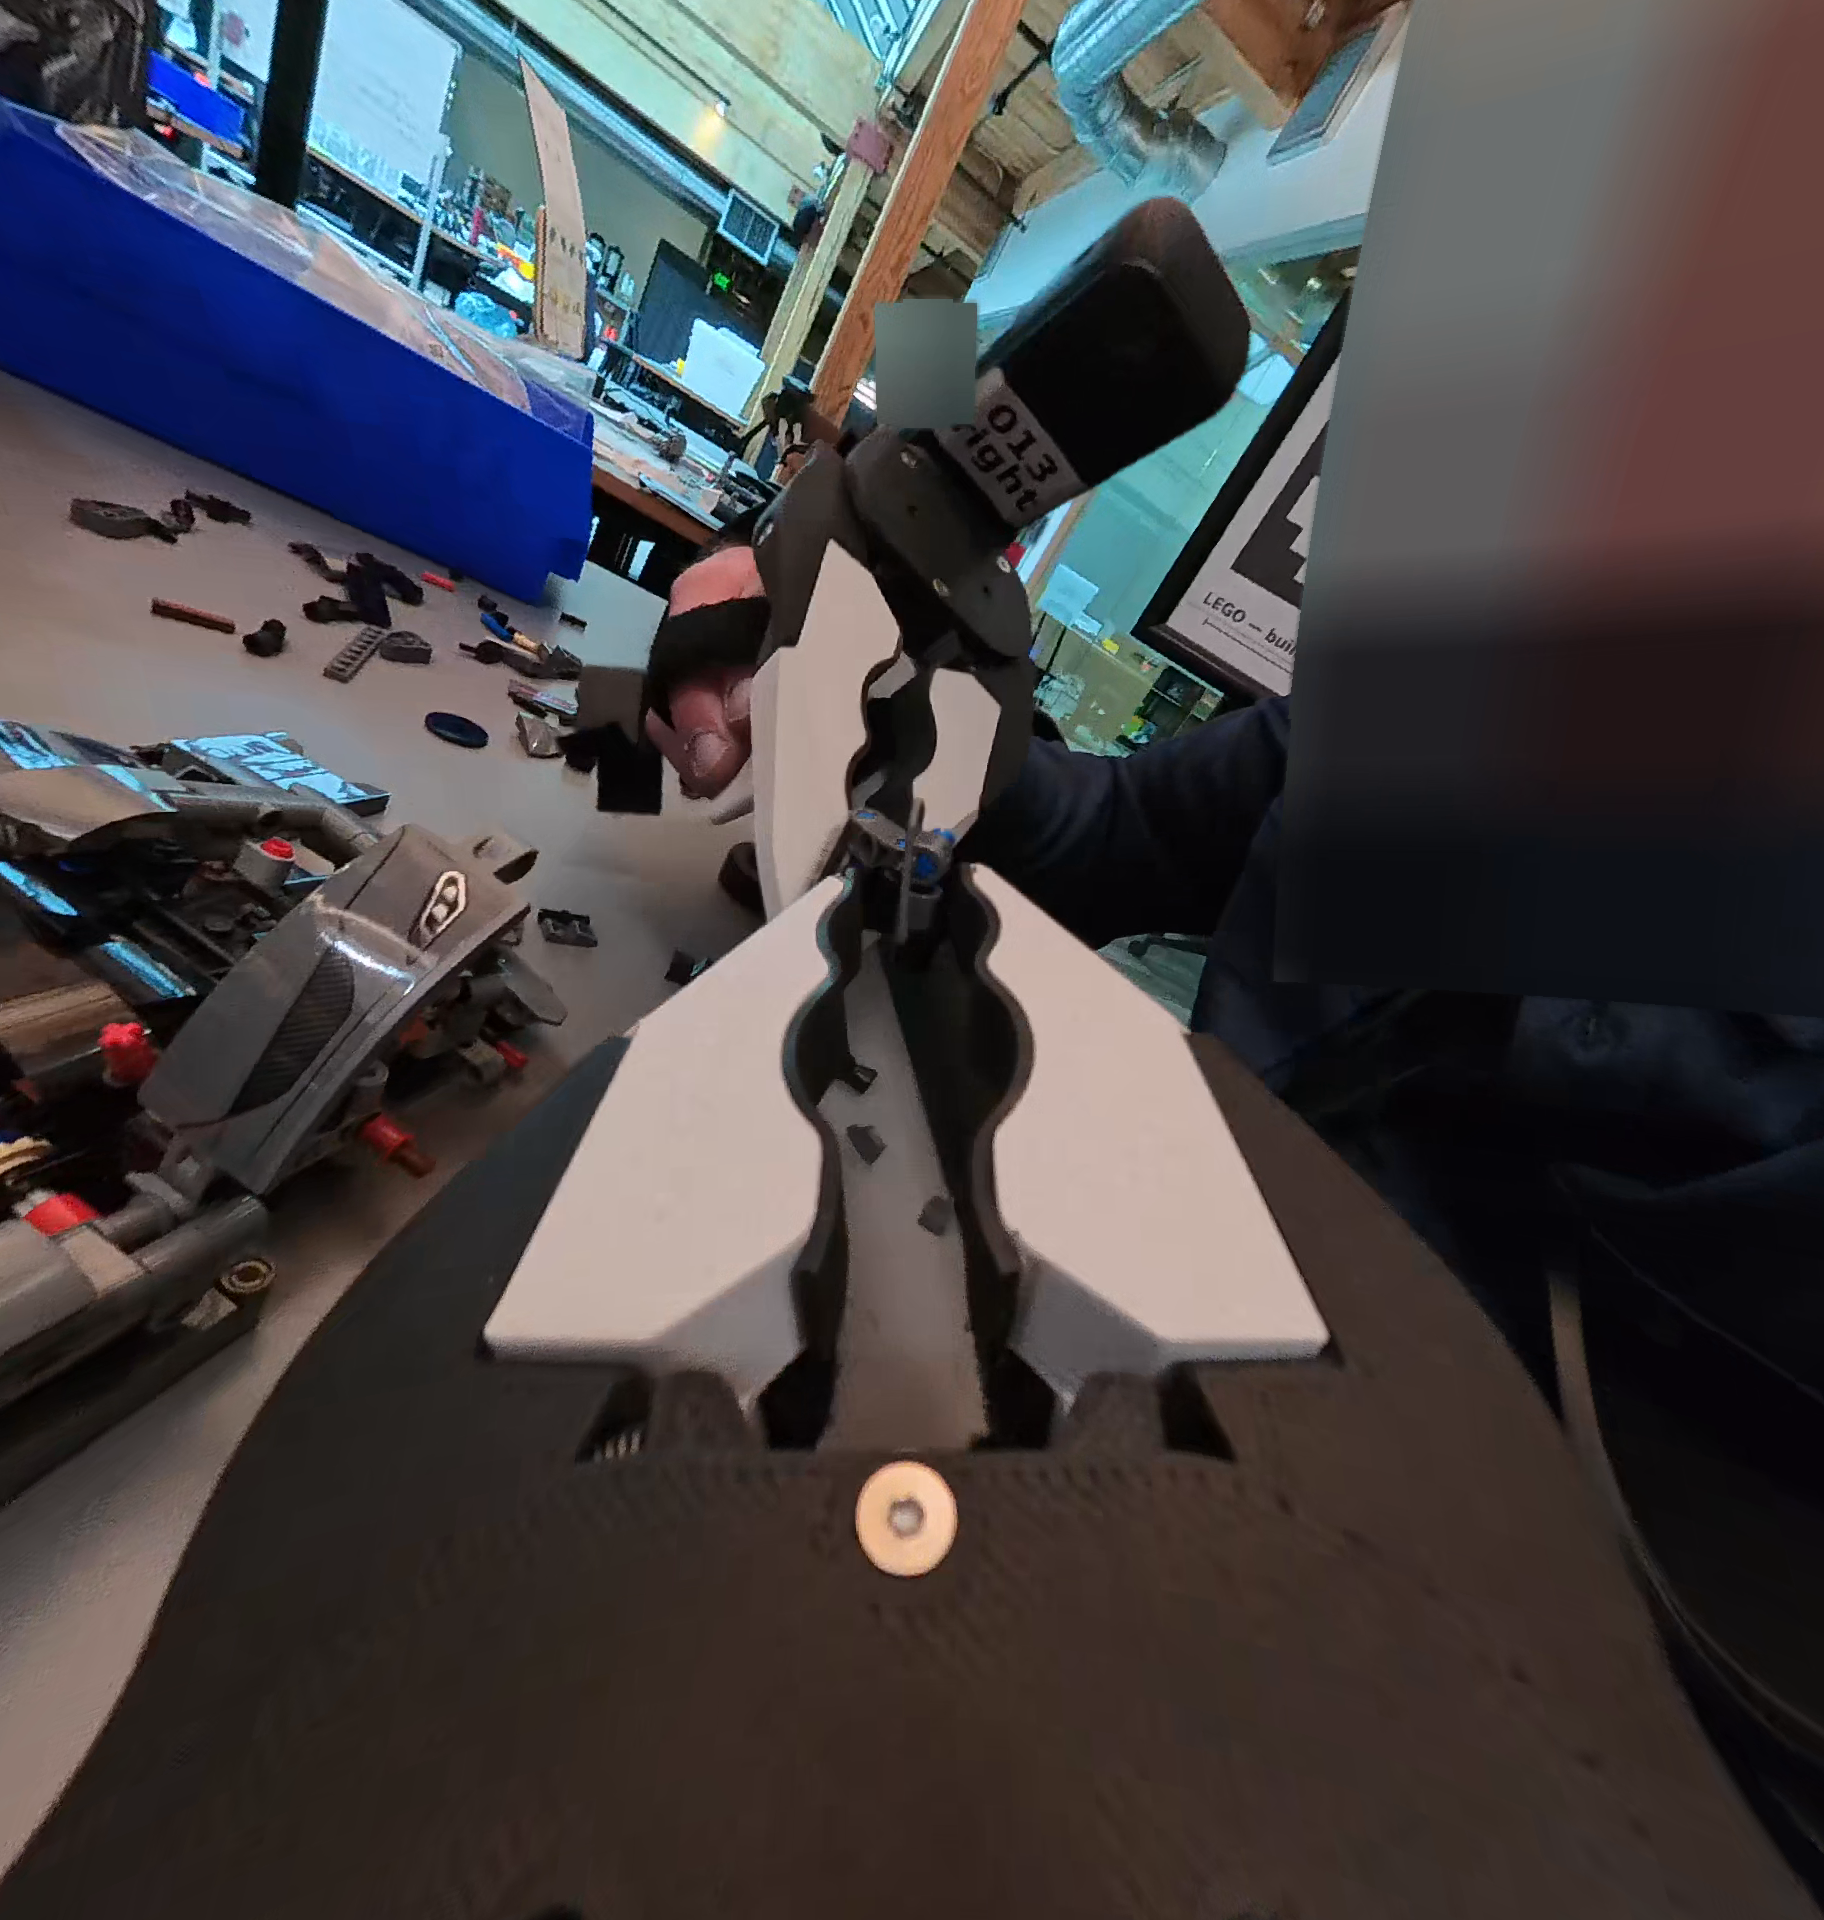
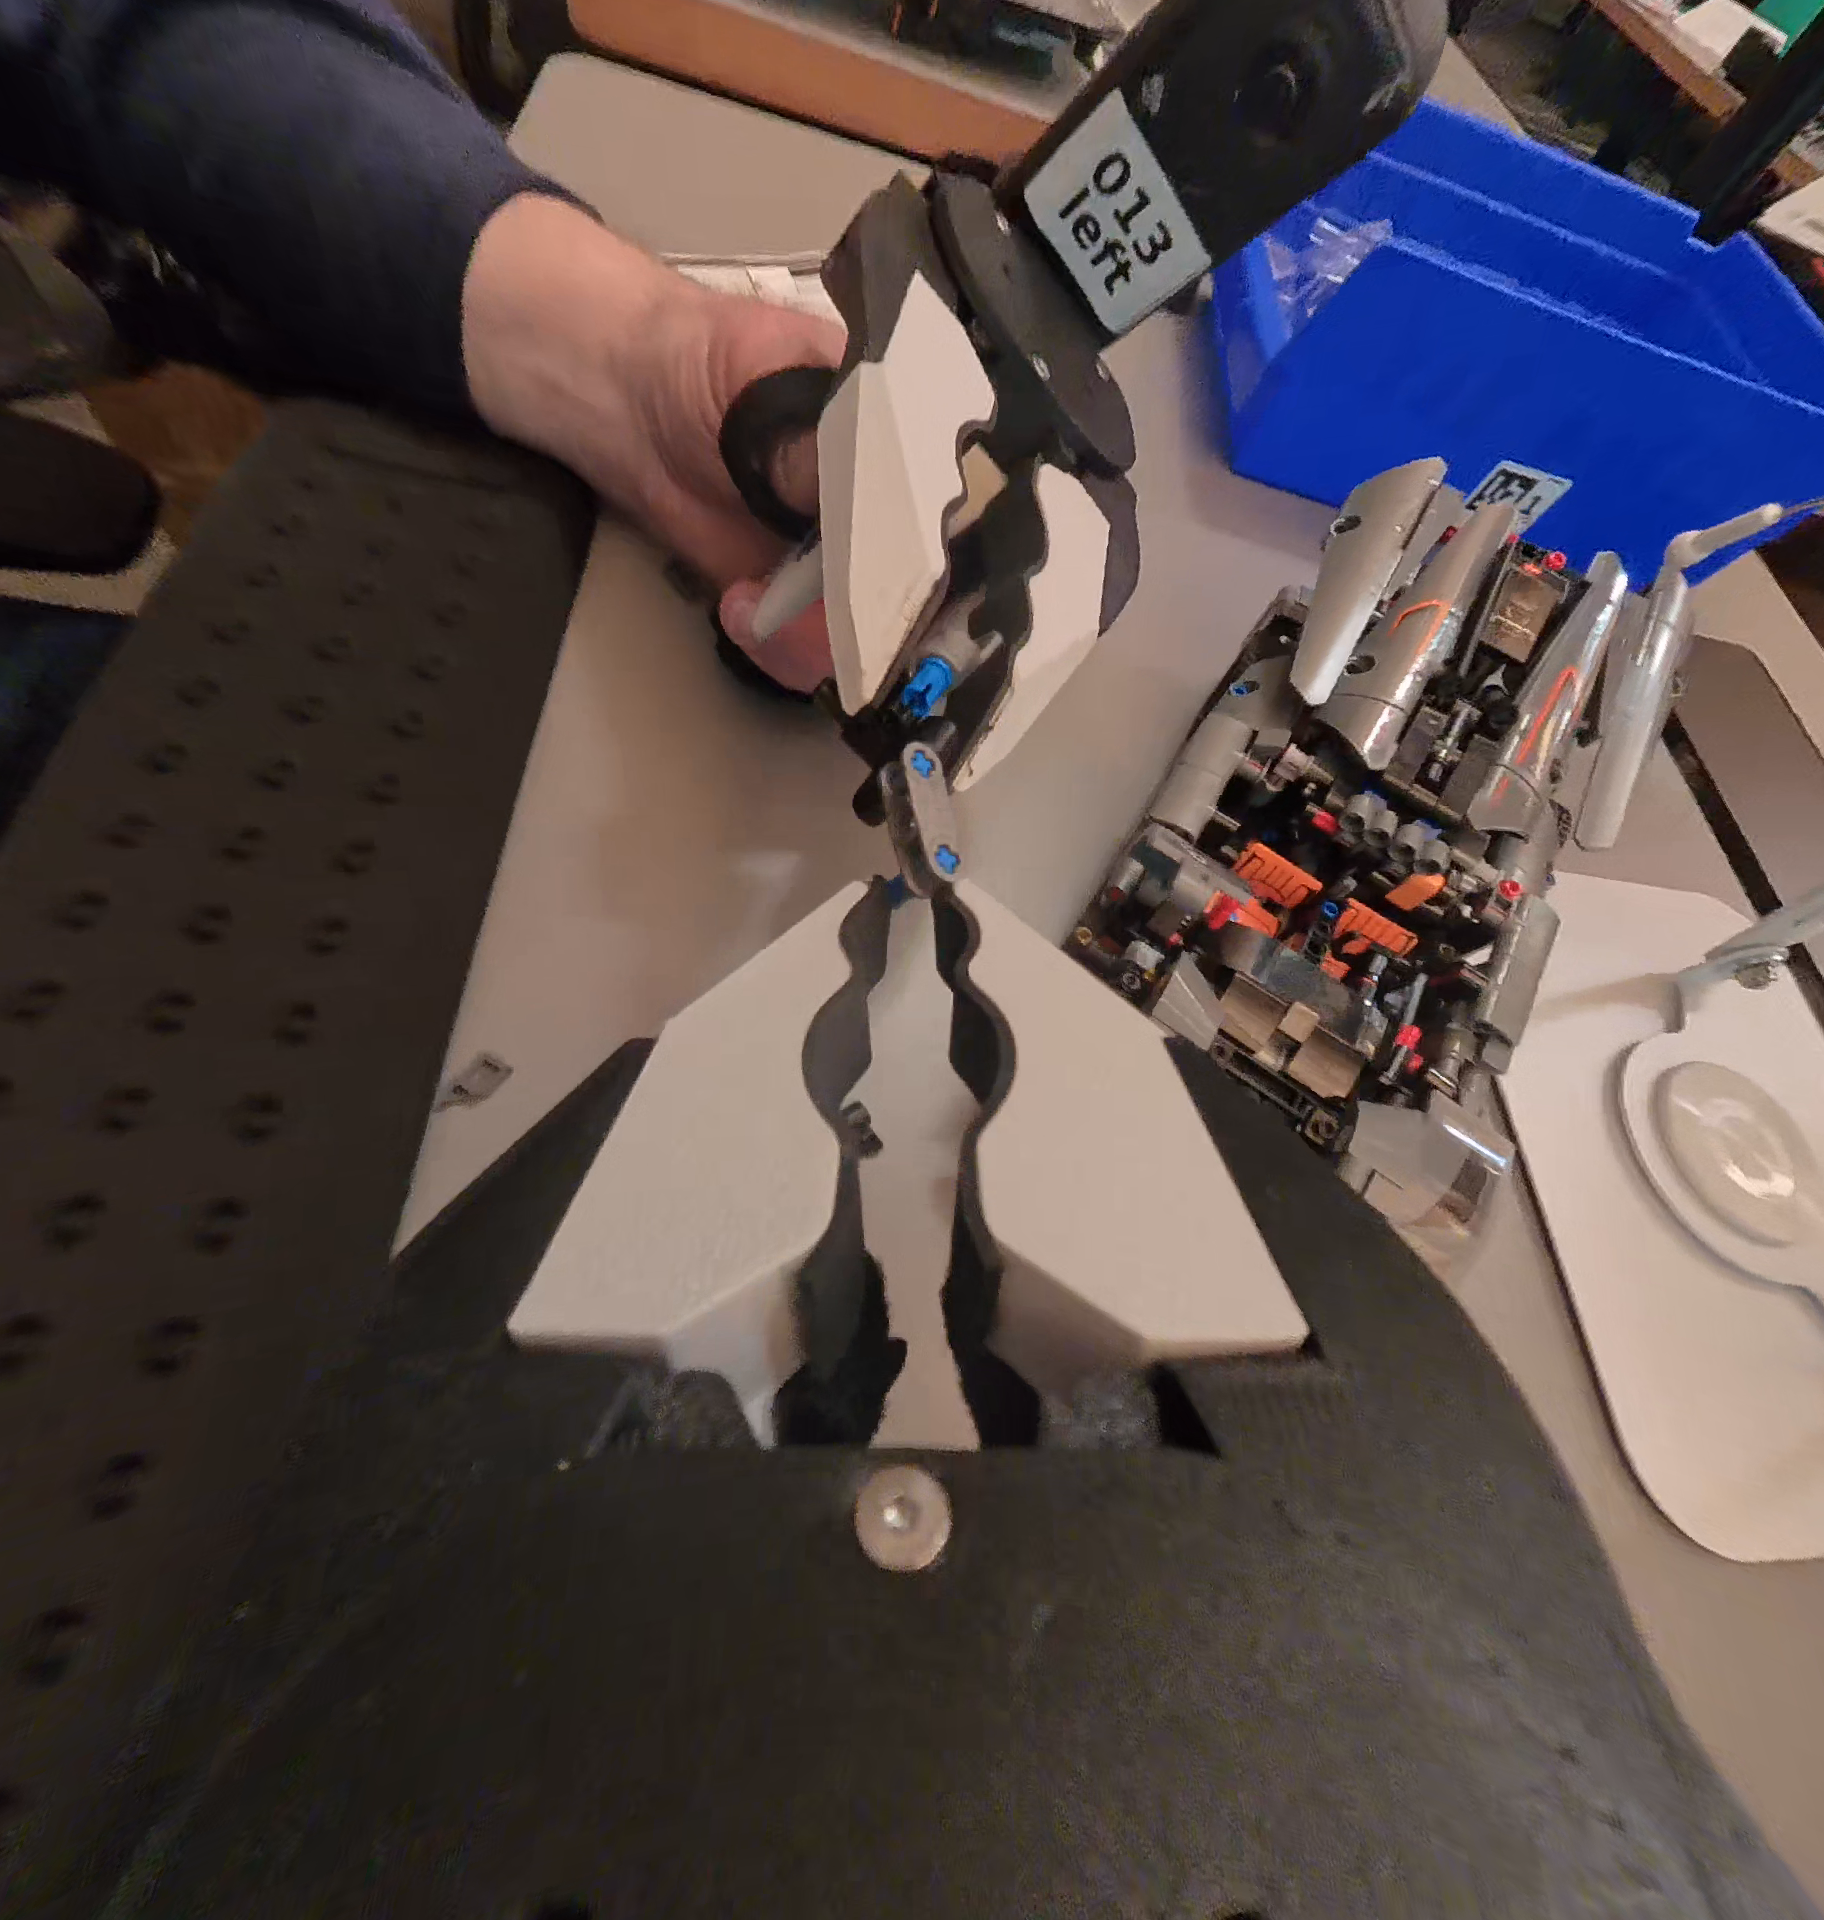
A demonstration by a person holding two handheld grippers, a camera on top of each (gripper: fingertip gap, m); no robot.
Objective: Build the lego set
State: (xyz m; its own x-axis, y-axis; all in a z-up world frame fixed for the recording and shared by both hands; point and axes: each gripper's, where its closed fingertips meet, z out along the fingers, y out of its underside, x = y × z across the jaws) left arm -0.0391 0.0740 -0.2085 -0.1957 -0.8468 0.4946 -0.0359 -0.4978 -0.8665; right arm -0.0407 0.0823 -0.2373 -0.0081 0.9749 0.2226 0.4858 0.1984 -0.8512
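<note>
Grey worktop [image 2: 679, 665], blue bin [image 2: 1510, 343] upper right, half-built grey Lego car [image 2: 1407, 831] right of centre, left gripper [image 2: 903, 743] and right gripper [image 2: 903, 894] meeting mid-frame, jaws of both closed on one small grey-and-blue Lego assembly [image 2: 929, 821] held above the worktop, loose dark pieces [image 1: 368, 613] at left.

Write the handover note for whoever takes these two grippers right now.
Left gripper: shut on a small sub-assembly with blue pins, held in the air over the table.
Right gripper: shut on the lower end of a short grey link, which meets the left's piece tip to tip.
Whether the two parts are fully seated cannot be told.
The partly built grey car sits on the table beside the right gripper, in front of the blue bin. Loose dark pieces lie scattered by the bin.
Left: finish joining the two parts, then fit the result to the car.
</note>
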